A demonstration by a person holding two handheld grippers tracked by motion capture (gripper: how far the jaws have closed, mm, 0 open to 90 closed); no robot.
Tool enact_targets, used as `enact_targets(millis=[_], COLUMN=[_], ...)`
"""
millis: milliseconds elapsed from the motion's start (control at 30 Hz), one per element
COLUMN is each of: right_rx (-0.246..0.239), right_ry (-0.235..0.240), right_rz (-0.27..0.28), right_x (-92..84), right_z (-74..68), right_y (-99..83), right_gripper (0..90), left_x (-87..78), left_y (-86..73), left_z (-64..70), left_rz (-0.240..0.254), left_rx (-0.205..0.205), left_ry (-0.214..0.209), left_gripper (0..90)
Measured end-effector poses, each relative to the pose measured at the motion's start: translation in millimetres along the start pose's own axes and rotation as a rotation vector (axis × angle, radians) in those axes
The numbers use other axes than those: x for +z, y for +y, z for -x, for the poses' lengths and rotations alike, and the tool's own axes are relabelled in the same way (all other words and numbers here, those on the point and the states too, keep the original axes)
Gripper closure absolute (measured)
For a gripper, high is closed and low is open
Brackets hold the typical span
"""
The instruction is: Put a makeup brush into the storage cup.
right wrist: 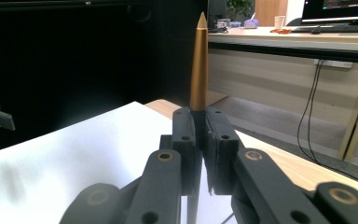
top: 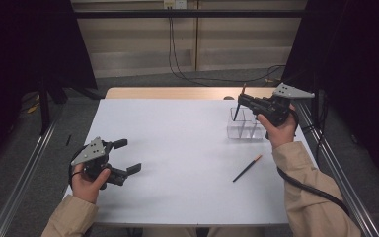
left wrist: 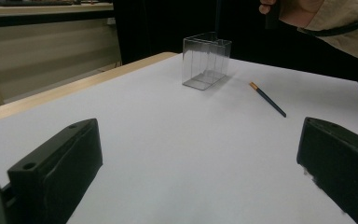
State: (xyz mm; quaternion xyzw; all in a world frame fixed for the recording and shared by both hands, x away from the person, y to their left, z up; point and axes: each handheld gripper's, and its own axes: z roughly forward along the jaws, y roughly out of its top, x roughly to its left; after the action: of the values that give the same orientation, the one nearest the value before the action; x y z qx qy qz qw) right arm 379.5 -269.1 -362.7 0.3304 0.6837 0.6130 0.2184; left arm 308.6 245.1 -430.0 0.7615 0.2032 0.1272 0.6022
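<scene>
1. Our right tool [top: 243,98] was pinched tight on a pen [right wrist: 199,65], its jaws pressed together on the barrel just below the copper-coloured tapered end, which stood upright above them in the right gripper view. In the high view the dark lower part of that pen hung down over the clear container [top: 244,126] at the far right of the table [top: 177,148].

2. To do this step well, we judged that the pen should be kept close to upright, its lower tip centred over one compartment and lowered inside the walls before the jaws let go; a tilted release might knock the light container or let the pen bounce out.

3. Our left tool [top: 126,156] rested near the front left of the table with its jaws spread wide and nothing between them.

4. We counted two pens: the one in the right tool and a second pen [top: 247,168] lying flat on the table, in front of the container and apart from it.

5. We counted one clear container, divided into compartments, and two tools.
</scene>
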Motion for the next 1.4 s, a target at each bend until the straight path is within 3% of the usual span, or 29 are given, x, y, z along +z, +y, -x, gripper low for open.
enact_targets(millis=[733,1400], right_rx=[-0.002,0.009], right_ry=[-0.075,-0.143], right_rz=[-0.02,-0.03], right_x=[-2.2,-14.4], right_z=[20.2,36.5], right_y=[1.9,-4.2], right_gripper=[83.3,83.3], left_x=[0.1,0.1], left_y=[-0.2,-0.3], left_z=[-0.5,-0.1], left_rz=[0.006,0.007], left_rx=[0.003,0.002], left_ry=[-0.001,-0.002], left_gripper=[0.0,0.1])
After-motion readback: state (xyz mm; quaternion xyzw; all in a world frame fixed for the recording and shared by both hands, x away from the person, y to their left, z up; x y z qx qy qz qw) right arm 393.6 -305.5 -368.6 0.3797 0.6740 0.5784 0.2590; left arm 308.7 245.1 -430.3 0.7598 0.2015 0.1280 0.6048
